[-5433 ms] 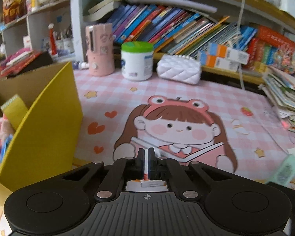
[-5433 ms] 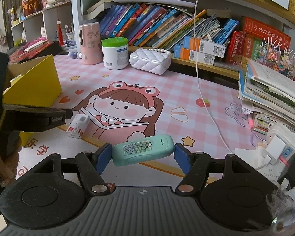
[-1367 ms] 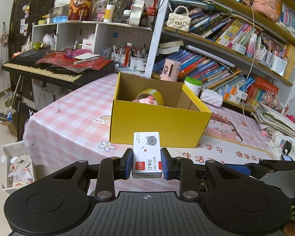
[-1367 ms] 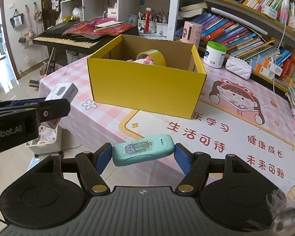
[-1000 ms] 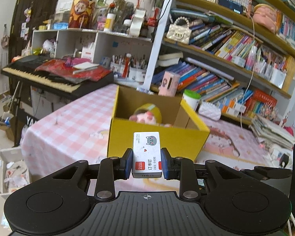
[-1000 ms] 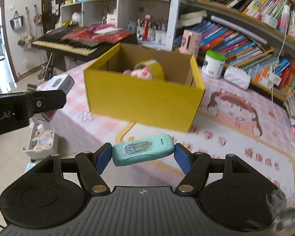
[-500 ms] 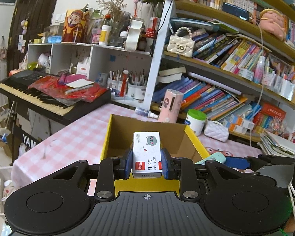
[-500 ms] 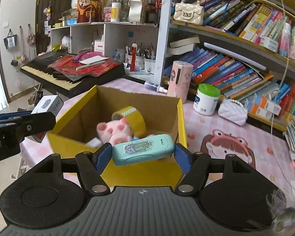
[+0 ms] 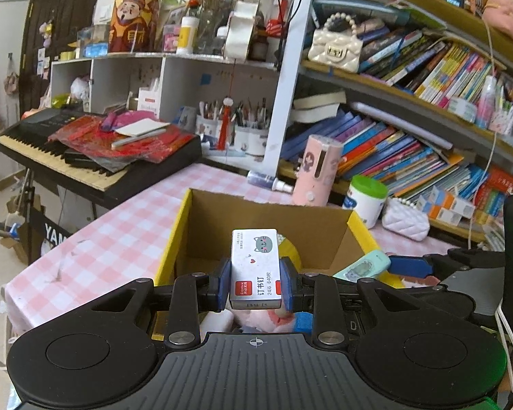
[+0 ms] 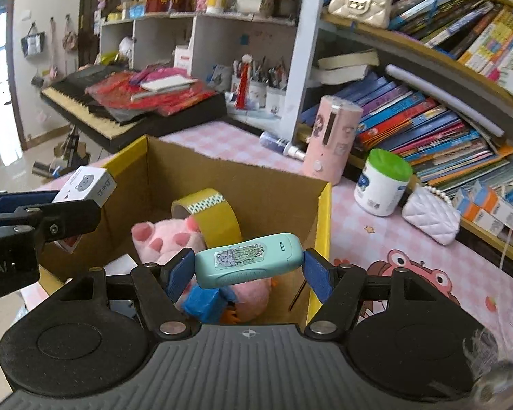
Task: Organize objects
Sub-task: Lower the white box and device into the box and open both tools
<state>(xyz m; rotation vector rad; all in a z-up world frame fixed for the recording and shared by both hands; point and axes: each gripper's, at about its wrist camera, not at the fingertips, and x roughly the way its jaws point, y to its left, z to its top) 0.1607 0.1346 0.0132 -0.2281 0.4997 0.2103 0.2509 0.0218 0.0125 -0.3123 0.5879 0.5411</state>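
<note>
While both grippers hang over the open yellow box, the left gripper has its fingers clamped on a white staple box above the box's near edge. Across from it, the right gripper pinches a mint-green case end to end, above a pink plush toy and a yellow tape roll lying inside.

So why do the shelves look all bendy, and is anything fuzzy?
Left wrist view: the fisheye lens bows the bookshelf, but the staple box is sharp. Right wrist view: same bending, with daylight glare on the floor at far left; the teal case is crisp and the bottom right corner is smeared.
</note>
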